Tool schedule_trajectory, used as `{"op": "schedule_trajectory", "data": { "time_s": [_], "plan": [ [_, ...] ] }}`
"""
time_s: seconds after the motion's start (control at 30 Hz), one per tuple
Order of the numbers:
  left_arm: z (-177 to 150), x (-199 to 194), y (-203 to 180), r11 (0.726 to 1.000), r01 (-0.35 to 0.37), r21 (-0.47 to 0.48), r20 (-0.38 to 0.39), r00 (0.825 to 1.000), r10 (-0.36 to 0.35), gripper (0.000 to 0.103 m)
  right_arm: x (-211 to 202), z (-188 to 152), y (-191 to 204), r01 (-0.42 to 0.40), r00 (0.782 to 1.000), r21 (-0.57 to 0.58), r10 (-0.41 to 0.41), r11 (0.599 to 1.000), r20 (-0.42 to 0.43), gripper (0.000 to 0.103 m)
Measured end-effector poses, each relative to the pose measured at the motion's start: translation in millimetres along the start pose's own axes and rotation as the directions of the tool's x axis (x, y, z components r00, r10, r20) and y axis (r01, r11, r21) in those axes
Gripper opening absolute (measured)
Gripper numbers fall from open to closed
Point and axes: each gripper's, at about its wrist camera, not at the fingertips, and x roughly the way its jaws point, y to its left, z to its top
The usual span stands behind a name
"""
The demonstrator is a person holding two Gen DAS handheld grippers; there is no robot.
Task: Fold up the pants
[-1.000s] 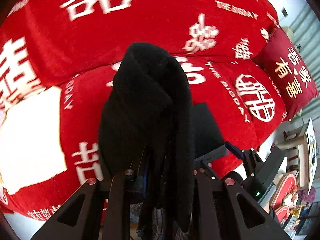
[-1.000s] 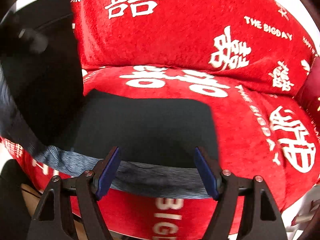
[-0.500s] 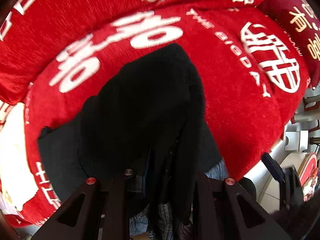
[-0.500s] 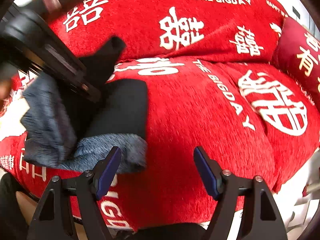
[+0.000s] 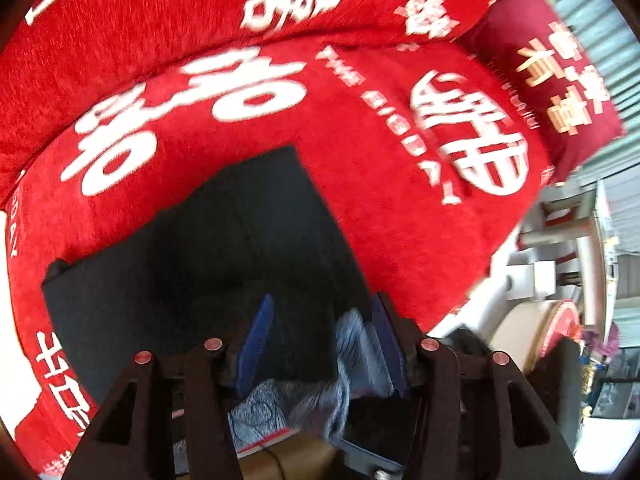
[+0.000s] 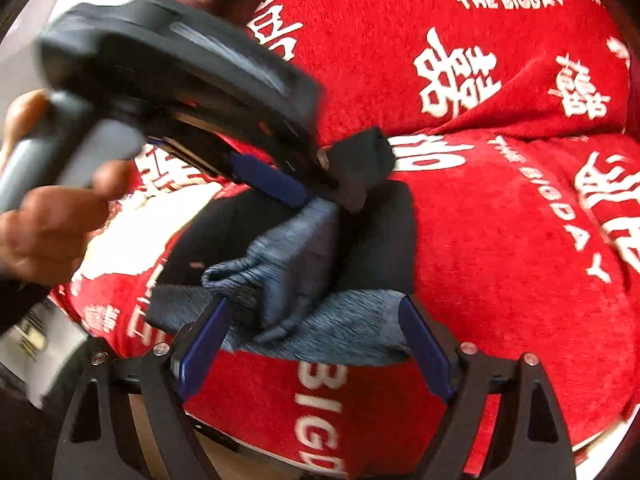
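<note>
Pants laid on the sofa seat, fold half made.

Near me, my right gripper [image 6: 316,344] waits with jaws apart at the grey waistband. Further, my left gripper [image 5: 320,344] has also parted, letting the pants [image 6: 380,248] rest on the red sofa cover [image 6: 500,260].

The pants [image 6: 376,248] are black with a heathered blue-grey waistband [image 6: 296,256], lying folded on the red sofa cushion; the waistband end is bunched, seemingly partly lifted.
</note>
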Motion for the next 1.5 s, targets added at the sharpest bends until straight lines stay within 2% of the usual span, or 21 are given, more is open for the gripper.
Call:
{"op": "schedule_trajectory", "data": {
  "time_s": [0.03, 0.07, 0.13, 0.2, 0.33, 0.43, 0.5, 0.57, 0.67, 0.73, 0.77, 0.8, 0.87, 0.9, 0.93, 0.97, 1.03, 1.1, 1.2, 1.37, 1.5],
  "plan": [
    [-1.9, -10.8, 1.8, 1.000, 0.002, 0.008, 0.026, 1.000, -0.003, 0.055, 2.1, 1.1, 2.5, -0.011, 1.000, -0.002, 0.011, 1.000, -0.001, 0.088],
    [-4.6, -22.3, 5.1, 1.000, 0.003, 0.012, 0.056, 0.998, -0.003, 0.072, 4.6, 1.5, 4.4, -0.007, 1.000, -0.002, 0.007, 1.000, -0.004, 0.091],
    [-11.3, -40.2, 18.9, 0.999, -0.036, 0.002, 0.132, 0.991, 0.036, 0.095, 5.7, 1.5, 3.6, -0.010, 1.000, 0.013, 0.011, 1.000, -0.008, 0.094],
    [-20.5, -52.5, 39.3, 0.996, -0.082, -0.027, 0.189, 0.978, 0.085, 0.095, 3.8, 2.2, -1.2, -0.040, 0.999, 0.049, 0.040, 0.998, 0.007, 0.095],
    [-42.9, -47.7, 95.7, 0.984, -0.068, -0.164, 0.175, 0.980, 0.097, 0.095, 6.1, 4.7, -9.4, -0.029, 0.999, 0.077, 0.026, 0.997, 0.043, 0.096],
    [-61.6, -27.0, 126.0, 0.959, -0.143, -0.246, 0.140, 0.973, 0.182, 0.095, 28.3, 10.1, -9.7, 0.097, 0.993, 0.021, -0.095, 0.995, -0.070, 0.033],
    [-74.9, -16.6, 138.8, 0.945, -0.147, -0.292, 0.124, 0.974, 0.189, 0.095, 23.1, 14.1, -14.7, 0.083, 0.995, 0.069, -0.078, 0.994, -0.060, 0.028],
    [-90.4, -6.4, 148.3, 0.937, -0.108, -0.331, 0.128, 0.979, 0.158, 0.095, 13.9, 16.4, -11.8, 0.099, 0.995, 0.061, -0.097, 0.993, -0.026, 0.026],
    [-104.0, 14.0, 157.6, 0.926, -0.103, -0.363, 0.107, 0.983, 0.151, 0.096, 27.6, 11.4, -24.9, 0.141, 0.988, 0.112, -0.134, 0.984, -0.071, 0.027],
    [-106.5, 20.7, 159.4, 0.921, -0.110, -0.373, 0.106, 0.981, 0.161, 0.102, 29.9, 12.5, -34.2, 0.114, 0.991, 0.165, -0.102, 0.980, -0.085, 0.029],
    [-108.1, 18.5, 159.5, 0.920, -0.102, -0.378, 0.120, 0.980, 0.157, 0.102, 26.0, 15.6, -37.6, 0.099, 0.992, 0.197, -0.082, 0.975, -0.091, 0.036],
    [-108.2, 15.8, 160.3, 0.920, -0.096, -0.379, 0.127, 0.980, 0.154, 0.102, 20.2, 19.1, -38.1, 0.125, 0.990, 0.209, -0.108, 0.970, -0.090, 0.040],
    [-106.5, 4.5, 161.6, 0.919, -0.106, -0.381, 0.166, 0.969, 0.181, 0.102, 3.8, 26.9, -35.7, 0.216, 0.976, 0.193, -0.210, 0.957, -0.055, 0.064],
    [-105.7, -1.6, 162.6, 0.917, -0.114, -0.382, 0.189, 0.962, 0.198, 0.102, -9.4, 34.9, -30.8, 0.276, 0.960, 0.171, -0.279, 0.946, -0.004, 0.070],
    [-102.7, -8.0, 165.0, 0.913, -0.123, -0.389, 0.212, 0.952, 0.219, 0.102, -17.2, 41.4, -24.9, 0.307, 0.948, 0.149, -0.316, 0.940, 0.041, 0.079],
    [-98.3, -12.1, 168.7, 0.905, -0.129, -0.405, 0.225, 0.945, 0.235, 0.102, -22.6, 48.5, -17.0, 0.324, 0.938, 0.119, -0.335, 0.939, 0.086, 0.082],
    [-87.8, -14.4, 176.7, 0.887, -0.127, -0.444, 0.226, 0.942, 0.248, 0.102, -16.5, 66.2, 5.7, 0.316, 0.940, 0.020, -0.316, 0.949, 0.126, 0.083],
    [-75.5, -14.3, 184.8, 0.872, -0.123, -0.474, 0.226, 0.940, 0.256, 0.102, 8.1, 81.0, 25.7, 0.287, 0.955, -0.067, -0.279, 0.956, 0.104, 0.083],
    [-59.5, -7.3, 194.7, 0.838, -0.192, -0.511, 0.191, 0.925, 0.329, 0.102, 63.5, 95.6, 44.3, 0.223, 0.975, -0.180, -0.223, 0.958, 0.019, 0.083],
    [-49.2, 14.4, 214.6, 0.811, -0.249, -0.529, 0.105, 0.930, 0.353, 0.102, 122.1, 111.2, 22.3, 0.213, 0.968, -0.141, -0.229, 0.967, -0.106, 0.083],
    [-44.2, 28.9, 220.3, 0.814, -0.250, -0.524, 0.075, 0.939, 0.336, 0.102, 144.2, 109.4, -5.6, 0.244, 0.945, -0.081, -0.255, 0.967, -0.206, 0.083]
  ]
}}
